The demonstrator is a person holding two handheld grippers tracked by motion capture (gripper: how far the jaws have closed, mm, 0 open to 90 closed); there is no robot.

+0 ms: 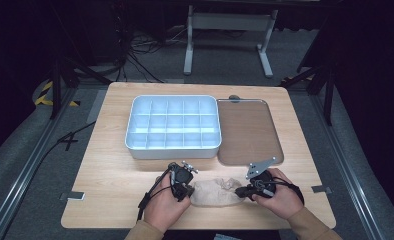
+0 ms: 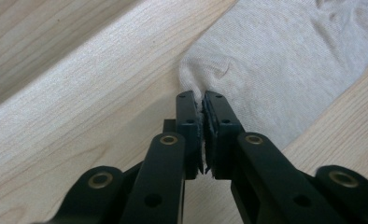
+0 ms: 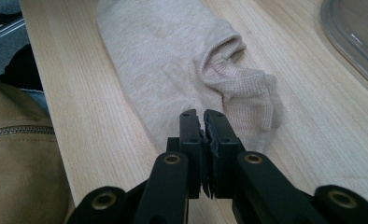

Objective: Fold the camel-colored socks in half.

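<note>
Two claws, left claw (image 2: 203,100) and right claw (image 3: 203,119), each pinched tight on the unlabelled beige sock (image 1: 216,192).

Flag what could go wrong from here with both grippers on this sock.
The left gripper pinches only a thin edge of the sock, so the fabric may slip out on lifting. The right gripper also bites near an edge; pulling apart could stretch it or drag it off the table's near edge.

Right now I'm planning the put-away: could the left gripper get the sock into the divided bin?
Probably yes. The left gripper is shut on the sock, and bare table lies between it and the open-topped divided bin.
</note>
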